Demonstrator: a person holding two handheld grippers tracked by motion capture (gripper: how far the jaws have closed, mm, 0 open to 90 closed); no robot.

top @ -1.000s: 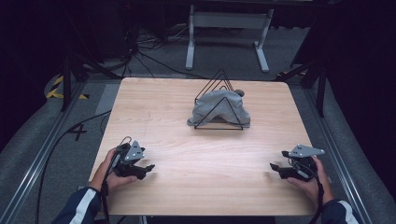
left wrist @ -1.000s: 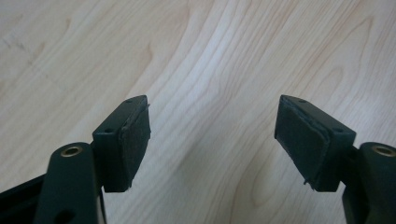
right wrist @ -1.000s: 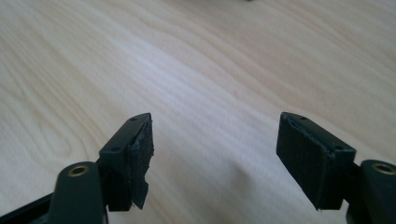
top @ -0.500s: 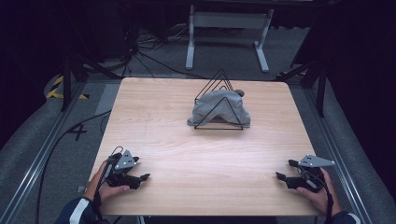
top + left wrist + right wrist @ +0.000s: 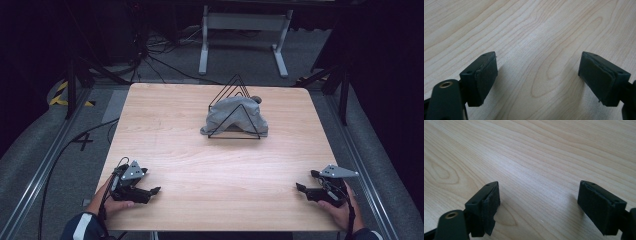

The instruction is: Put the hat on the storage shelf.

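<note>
Grippers parked at table [image 5: 190,150] near corners: your left gripper [image 5: 148,192] and right gripper [image 5: 302,189] spread, jaws just opened, nothing between. Grey cloth [image 5: 235,117] draped in wire rack [image 5: 233,107] near far edge, ready for pickup.

The table [image 5: 190,125] is showing pale wood grain with a smooth, faintly sheened finish. On its far half a soft grey cloth [image 5: 235,117] is lying matt and creased inside a thin black wire rack [image 5: 234,100]. The left gripper [image 5: 150,191] and right gripper [image 5: 303,189] are looking like matt black plastic, their pads [image 5: 485,80] dull and slightly rough.
</note>
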